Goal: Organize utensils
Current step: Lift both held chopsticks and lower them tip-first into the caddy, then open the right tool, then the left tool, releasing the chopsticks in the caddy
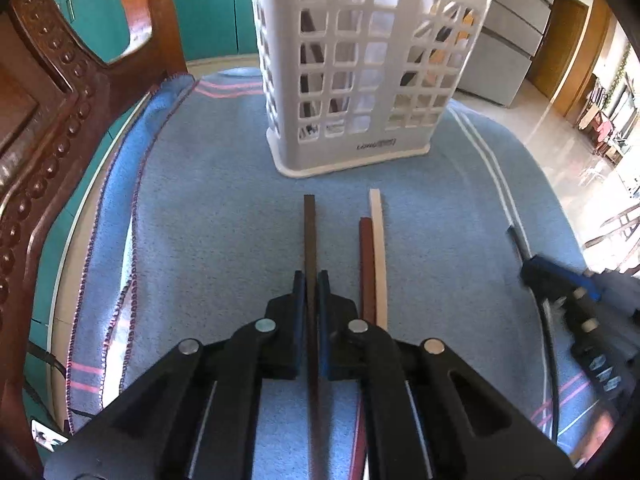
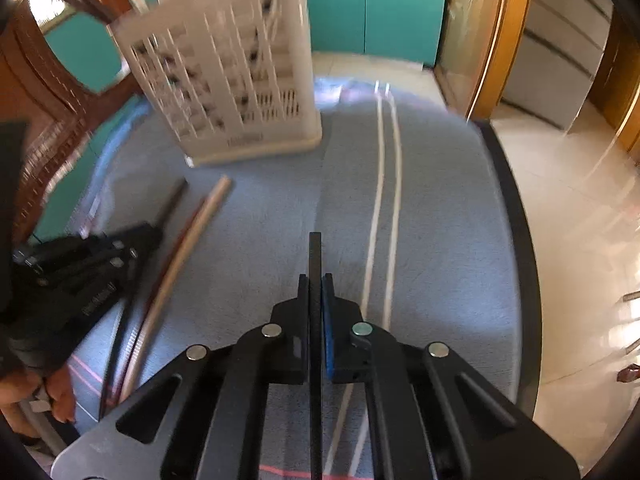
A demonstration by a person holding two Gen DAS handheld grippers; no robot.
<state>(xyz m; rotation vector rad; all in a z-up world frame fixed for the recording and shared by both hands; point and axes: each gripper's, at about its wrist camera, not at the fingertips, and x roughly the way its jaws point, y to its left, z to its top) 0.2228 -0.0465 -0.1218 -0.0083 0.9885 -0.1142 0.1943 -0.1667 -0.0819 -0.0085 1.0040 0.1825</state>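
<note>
1. White slotted utensil basket (image 1: 360, 80): upright at far centre, a few sticks standing inside.
2. Dark brown chopstick (image 1: 310, 240): pointing at basket.
3. Reddish chopstick (image 1: 366, 264) and pale chopstick (image 1: 378, 248): touching side by side, just right.
4. Black chopstick (image 2: 315, 272): far right.

Home: teal cabinets (image 1: 208, 8), carved chair (image 1: 60, 92)
</note>
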